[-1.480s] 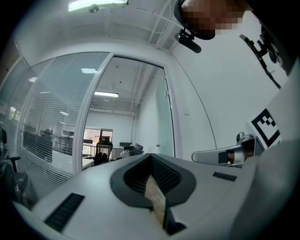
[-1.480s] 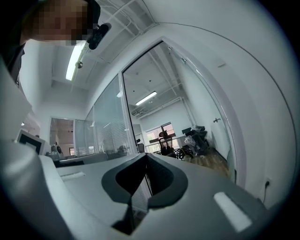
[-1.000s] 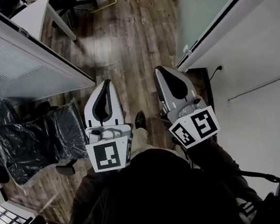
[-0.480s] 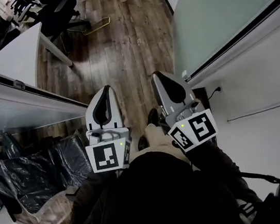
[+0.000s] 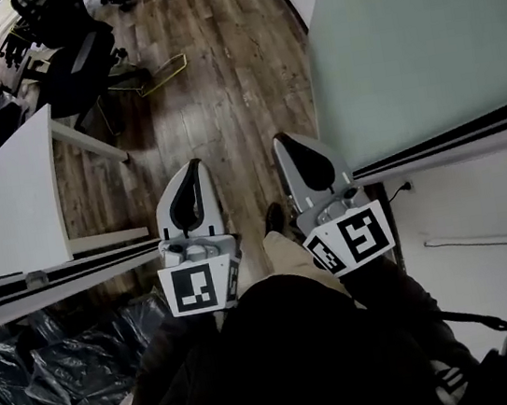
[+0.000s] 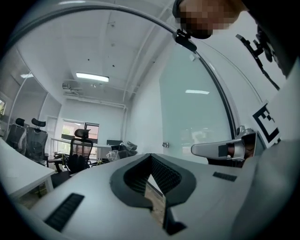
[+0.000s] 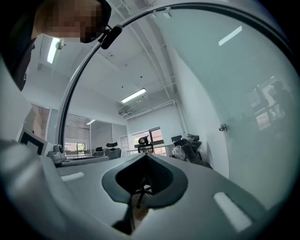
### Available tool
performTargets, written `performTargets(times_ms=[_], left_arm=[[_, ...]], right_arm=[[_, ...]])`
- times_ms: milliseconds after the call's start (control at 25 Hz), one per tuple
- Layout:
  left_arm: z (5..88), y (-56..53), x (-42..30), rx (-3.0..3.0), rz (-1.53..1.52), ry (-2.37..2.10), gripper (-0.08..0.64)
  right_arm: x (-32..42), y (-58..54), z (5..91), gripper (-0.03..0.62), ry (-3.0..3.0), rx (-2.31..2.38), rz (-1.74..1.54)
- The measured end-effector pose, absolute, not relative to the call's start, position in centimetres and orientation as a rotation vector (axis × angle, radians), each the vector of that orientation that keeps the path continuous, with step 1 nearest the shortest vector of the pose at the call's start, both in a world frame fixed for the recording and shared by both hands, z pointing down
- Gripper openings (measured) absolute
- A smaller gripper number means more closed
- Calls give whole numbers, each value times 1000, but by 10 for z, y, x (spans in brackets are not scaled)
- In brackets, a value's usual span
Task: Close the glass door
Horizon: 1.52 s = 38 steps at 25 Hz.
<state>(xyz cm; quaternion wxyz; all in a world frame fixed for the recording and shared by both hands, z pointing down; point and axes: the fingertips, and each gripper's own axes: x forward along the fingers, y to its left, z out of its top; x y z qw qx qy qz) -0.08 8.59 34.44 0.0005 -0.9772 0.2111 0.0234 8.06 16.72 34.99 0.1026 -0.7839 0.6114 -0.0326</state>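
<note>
Standing on the brown wooden plank floor [image 5: 207, 81], the person is holding both tools low and forward, neither one touching anything. The left gripper [image 5: 192, 168] is sitting clenched, its tips meeting on nothing. The right gripper [image 5: 284, 141] is likewise pressed together and carrying nothing. Their own views are showing only the room beyond the closed tips.

The frosted pale-green glass door [image 5: 400, 43] is rising just to the right of the right gripper, near it but apart. It is running away along the floor on a black bottom rail [image 5: 451, 134]. In the right gripper view a small metal knob [image 7: 223, 127] is projecting from the glass face further along. Whether it is a handle or only a fitting I cannot tell.

A panel this tall is likely weighing a good deal and moving as one rigid sheet, slow to start and slow to stop. Its face is looking smooth and slippery, offering clenched jaws little purchase, and a hard tip striking the glass is risking a chip. The better hold is probably lying at the knob or the panel's edge, taken with a steady push rather than a shove.
</note>
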Motion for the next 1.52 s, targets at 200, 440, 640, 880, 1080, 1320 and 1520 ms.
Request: performTargets(times_ms=[200,440,640,880,1080,1320,1520], left_arm=[[341,47,88,-3074,28,634,-3],[327,8,149,-3057,93,590,-3],[332,-29,202,-3079,92,577,-3],[338,-101,274,-3100,111,504,-3],[344,-177,351,-3136,96,480,-3],[333,-231,424,-3181,135,375,-3],[336,-245,464,-3190,138,243,-3]], right_arm=[[168,125,344,2,1775,-2322,-95],[230,88,336,2,1750,-2346,-78],[280,55,345,2,1723,-2381,-70],[348,-13,349,2,1684,-2438,-66],[422,-87,352,2,1676,-2459,-92],[489,-139,329,2,1630,-2529,-71],[520,-161,324,2,1596,-2581,-70]])
